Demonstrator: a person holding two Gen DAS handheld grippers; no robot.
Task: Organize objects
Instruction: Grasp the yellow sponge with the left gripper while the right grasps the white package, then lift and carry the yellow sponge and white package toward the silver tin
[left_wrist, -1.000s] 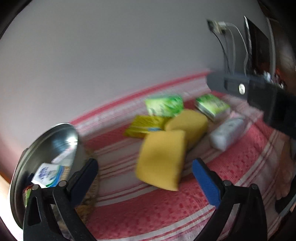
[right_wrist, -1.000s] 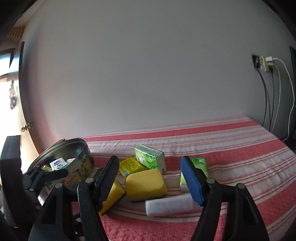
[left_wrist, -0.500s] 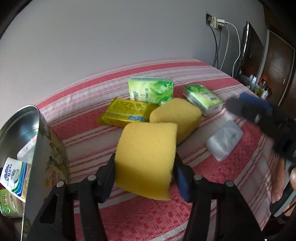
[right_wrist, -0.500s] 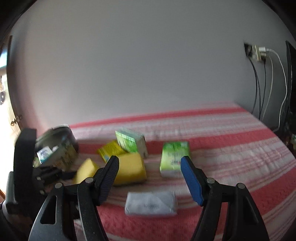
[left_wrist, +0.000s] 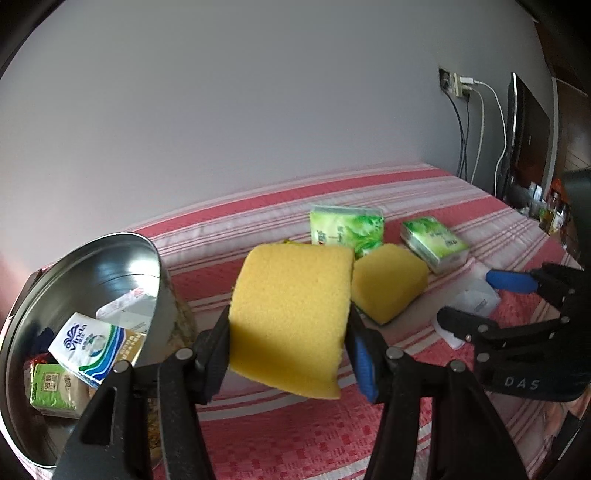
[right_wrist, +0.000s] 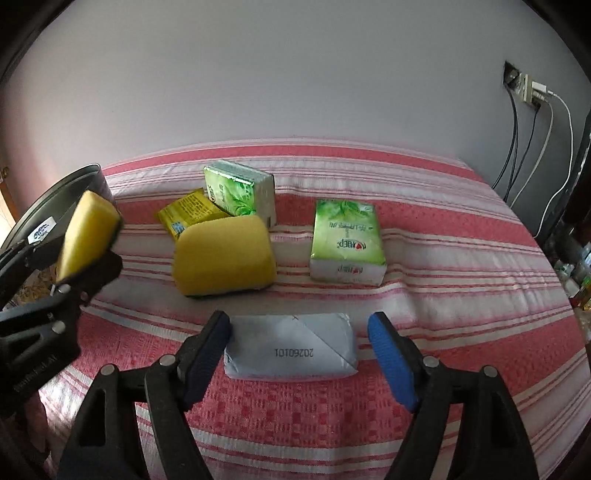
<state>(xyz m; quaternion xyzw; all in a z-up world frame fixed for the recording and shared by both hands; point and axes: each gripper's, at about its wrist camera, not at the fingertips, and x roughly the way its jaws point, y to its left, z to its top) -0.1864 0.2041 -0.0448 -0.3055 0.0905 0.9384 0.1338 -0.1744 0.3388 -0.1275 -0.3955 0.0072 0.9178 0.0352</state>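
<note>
My left gripper (left_wrist: 290, 354) is shut on a yellow sponge (left_wrist: 290, 317) and holds it above the cloth, just right of the open metal tin (left_wrist: 122, 258). In the right wrist view the held sponge (right_wrist: 86, 232) shows at the left by the tin (right_wrist: 48, 199). My right gripper (right_wrist: 299, 354) is open, its jaws either side of a white tissue pack (right_wrist: 291, 345) lying on the cloth. A second yellow sponge (right_wrist: 225, 254), a yellow packet (right_wrist: 186, 214) and two green tissue packs (right_wrist: 236, 190) (right_wrist: 345, 240) lie behind it.
The tin holds several tissue packs (left_wrist: 92, 347). A red and white striped cloth (right_wrist: 443, 266) covers the surface. A grey wall stands behind, with a socket and cables (right_wrist: 532, 96) at the right. A dark screen (left_wrist: 524, 136) stands at the far right.
My left gripper closed on the sponge and lifted it towards the tin. My right gripper moved down and forward to straddle the white tissue pack.
</note>
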